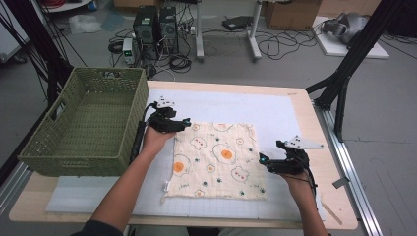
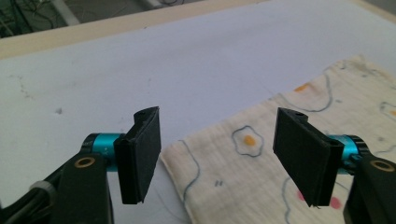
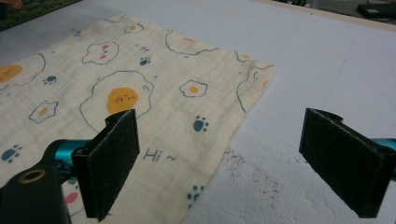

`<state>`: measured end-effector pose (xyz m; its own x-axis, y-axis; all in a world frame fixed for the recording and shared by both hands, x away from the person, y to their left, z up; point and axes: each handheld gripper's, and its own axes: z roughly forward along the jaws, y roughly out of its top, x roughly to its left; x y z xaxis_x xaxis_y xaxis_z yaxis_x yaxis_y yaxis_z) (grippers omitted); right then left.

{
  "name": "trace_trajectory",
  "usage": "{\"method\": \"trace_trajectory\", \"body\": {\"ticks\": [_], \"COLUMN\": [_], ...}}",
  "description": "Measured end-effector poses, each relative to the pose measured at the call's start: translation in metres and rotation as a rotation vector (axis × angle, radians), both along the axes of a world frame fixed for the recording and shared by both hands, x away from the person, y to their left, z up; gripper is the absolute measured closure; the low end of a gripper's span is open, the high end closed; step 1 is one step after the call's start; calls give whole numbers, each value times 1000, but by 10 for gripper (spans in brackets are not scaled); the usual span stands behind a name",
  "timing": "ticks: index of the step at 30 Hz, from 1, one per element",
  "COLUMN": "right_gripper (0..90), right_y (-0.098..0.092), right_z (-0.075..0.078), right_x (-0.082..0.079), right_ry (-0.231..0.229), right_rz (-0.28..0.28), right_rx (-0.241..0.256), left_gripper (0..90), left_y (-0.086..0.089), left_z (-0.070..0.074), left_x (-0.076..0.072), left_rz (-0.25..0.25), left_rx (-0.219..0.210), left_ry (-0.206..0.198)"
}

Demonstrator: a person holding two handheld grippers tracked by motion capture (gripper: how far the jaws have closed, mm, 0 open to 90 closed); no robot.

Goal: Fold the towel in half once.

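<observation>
A cream cloth [image 1: 216, 160] printed with fried eggs and paw marks lies flat on the white mat. My left gripper [image 1: 184, 122] hovers open at the cloth's far left corner [image 2: 187, 144], and that corner lies between the two black jaws. My right gripper [image 1: 262, 160] is open at the cloth's right edge. In the right gripper view the cloth [image 3: 140, 88] runs under the left jaw and its edge lies between the jaws, with bare mat under the right one. Nothing is held by either gripper [image 2: 217, 156] [image 3: 229, 161].
A green woven basket [image 1: 88, 123] stands on the table's left side, close beside my left forearm. The white mat [image 1: 275, 105] covers most of the wooden table [image 1: 324, 162]. Cables, computer towers and a black frame stand on the floor beyond.
</observation>
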<state>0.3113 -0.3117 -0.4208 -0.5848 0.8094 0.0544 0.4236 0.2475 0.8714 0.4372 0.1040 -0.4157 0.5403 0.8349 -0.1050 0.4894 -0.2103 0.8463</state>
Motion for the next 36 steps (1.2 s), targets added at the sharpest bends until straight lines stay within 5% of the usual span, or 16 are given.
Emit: {"method": "trace_trajectory", "body": {"ticks": [5, 10, 14, 21, 23, 28, 36], "right_gripper": [115, 115, 115, 115, 115, 115, 114], "right_y": [-1, -2, -2, -1, 0, 1, 13], "right_z": [0, -1, -2, -3, -3, -4, -1], "right_x": [0, 0, 0, 1, 1, 1, 21], "right_ry": [-2, 4, 5, 16, 12, 21, 57], "right_rz": [-1, -3, -7, -8, -5, -6, -17], "right_rx": [-3, -2, -2, -5, -10, -11, -54], "left_gripper": [363, 391, 432, 536, 642, 841, 852], "left_y": [2, 3, -1, -4, -5, -8, -2], "left_z": [-17, -26, -34, -33, -33, -33, -32], "left_x": [10, 16, 18, 16, 14, 12, 12], "left_rz": [25, 66, 37, 28, 2, -37, -24], "left_rx": [52, 35, 76, 145, 153, 145, 80], "left_ry": [44, 66, 92, 57, 45, 47, 74]}}
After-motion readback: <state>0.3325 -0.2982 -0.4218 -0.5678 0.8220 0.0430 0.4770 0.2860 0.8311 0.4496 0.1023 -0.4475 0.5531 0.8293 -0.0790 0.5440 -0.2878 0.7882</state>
